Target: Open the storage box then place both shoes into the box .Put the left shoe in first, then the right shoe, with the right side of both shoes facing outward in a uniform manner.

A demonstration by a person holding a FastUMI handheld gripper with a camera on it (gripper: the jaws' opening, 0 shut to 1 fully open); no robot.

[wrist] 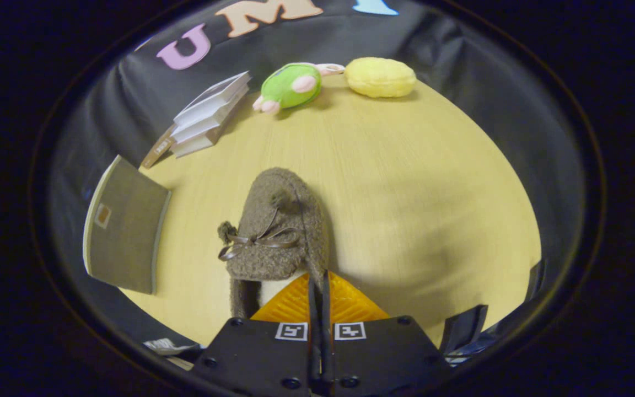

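Observation:
A brown fuzzy shoe (pixel 273 220) with a thin bow and pompoms points away from me, toe toward the far side of the wooden table (pixel 405 182). Its pale lining shows at the opening just ahead of my fingers. My gripper (pixel 317 278) is shut, and the fingers pinch the right rim of the shoe's opening between them. A grey flat-sided storage box (pixel 124 231) with a small tag stands to the left of the shoe, at the table's edge. I cannot tell whether the box is open.
A stack of white booklets (pixel 207 116) lies at the far left, beyond the box. A green plush toy (pixel 290 85) and a yellow plush (pixel 380 77) rest at the far edge. Bare tabletop stretches to the right of the shoe.

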